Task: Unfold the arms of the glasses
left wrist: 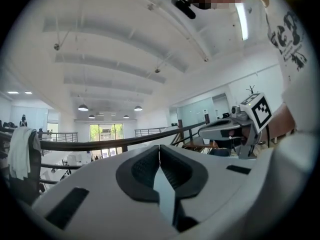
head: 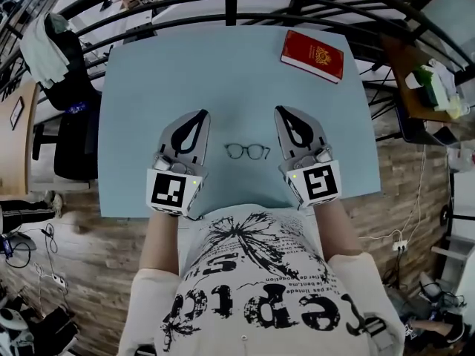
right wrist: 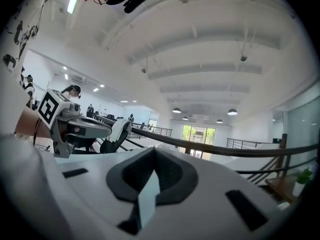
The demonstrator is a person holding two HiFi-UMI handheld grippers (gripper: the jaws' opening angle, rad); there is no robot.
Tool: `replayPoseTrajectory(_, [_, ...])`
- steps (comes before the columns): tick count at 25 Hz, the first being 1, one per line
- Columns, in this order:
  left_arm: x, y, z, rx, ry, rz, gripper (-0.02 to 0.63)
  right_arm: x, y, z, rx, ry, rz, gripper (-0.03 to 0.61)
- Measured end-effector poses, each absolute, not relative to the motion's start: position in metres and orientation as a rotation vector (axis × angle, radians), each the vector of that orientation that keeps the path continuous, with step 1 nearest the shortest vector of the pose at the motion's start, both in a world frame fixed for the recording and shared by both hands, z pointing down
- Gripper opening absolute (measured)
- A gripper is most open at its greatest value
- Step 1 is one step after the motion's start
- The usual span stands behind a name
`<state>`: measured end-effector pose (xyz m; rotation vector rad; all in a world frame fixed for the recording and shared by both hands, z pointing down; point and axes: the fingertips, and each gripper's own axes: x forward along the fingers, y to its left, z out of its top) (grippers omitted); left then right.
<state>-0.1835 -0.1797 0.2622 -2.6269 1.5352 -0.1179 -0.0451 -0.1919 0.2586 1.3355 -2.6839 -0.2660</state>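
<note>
Glasses lie on the surface between both grippers. Left gripper and right gripper fingers are pressed together, holding nothing.

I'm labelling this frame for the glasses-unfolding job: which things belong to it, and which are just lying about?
Belongs to the job: glasses; left gripper; right gripper.
Lying about: book.

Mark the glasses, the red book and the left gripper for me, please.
glasses (head: 248, 149): head view, on the bridge between the lenses.
red book (head: 312, 55): head view, on the middle of its cover.
left gripper (head: 201, 115): head view, at the tips of its shut jaws.
</note>
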Motion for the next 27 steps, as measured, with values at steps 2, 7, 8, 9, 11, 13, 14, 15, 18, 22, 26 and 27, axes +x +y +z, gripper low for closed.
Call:
replayPoseTrajectory(2, [-0.187,-0.18,0.257,-2.616,1.542,-0.108,0.02,-0.048,-0.192,0.256,1.334,-2.692,-0.274,0.009])
replayPoseTrajectory(7, [-0.192,-0.183,0.247,-2.607,1.564,-0.077,0.02,-0.052,-0.193,0.248,1.331,-2.701,-0.295,0.009])
replayPoseTrajectory(8, [-0.192,-0.183,0.247,-2.604,1.566,-0.081,0.021,-0.051,-0.193,0.248,1.334,-2.7,-0.298,0.009])
replayPoseTrajectory(9, [-0.192,-0.184,0.247,-2.602,1.567,-0.085,0.021,-0.051,-0.194,0.248,1.336,-2.699,-0.297,0.009])
replayPoseTrajectory(11, [-0.191,-0.186,0.247,-2.605,1.568,-0.088,0.02,-0.05,-0.197,0.249,1.337,-2.696,-0.282,0.008])
replayPoseTrajectory(13, [-0.189,-0.187,0.247,-2.612,1.567,-0.088,0.021,-0.048,-0.199,0.25,1.344,-2.692,-0.266,0.008])
replayPoseTrajectory(14, [-0.189,-0.188,0.247,-2.613,1.569,-0.091,0.021,-0.047,-0.2,0.252,1.351,-2.688,-0.259,0.008])
replayPoseTrajectory(15, [-0.188,-0.188,0.247,-2.613,1.573,-0.095,0.021,-0.046,-0.201,0.253,1.359,-2.683,-0.252,0.008])
replayPoseTrajectory(18, [-0.19,-0.189,0.248,-2.615,1.584,-0.106,0.021,-0.047,-0.201,0.254,1.36,-2.675,-0.248,0.008])
replayPoseTrajectory(22, [-0.191,-0.19,0.251,-2.611,1.597,-0.124,0.021,-0.047,-0.201,0.256,1.358,-2.674,-0.246,0.008])
replayPoseTrajectory(26, [-0.189,-0.192,0.255,-2.611,1.604,-0.138,0.021,-0.045,-0.203,0.259,1.366,-2.673,-0.24,0.008])
replayPoseTrajectory(27, [-0.188,-0.193,0.256,-2.612,1.605,-0.14,0.021,-0.044,-0.203,0.26,1.367,-2.672,-0.239,0.008])
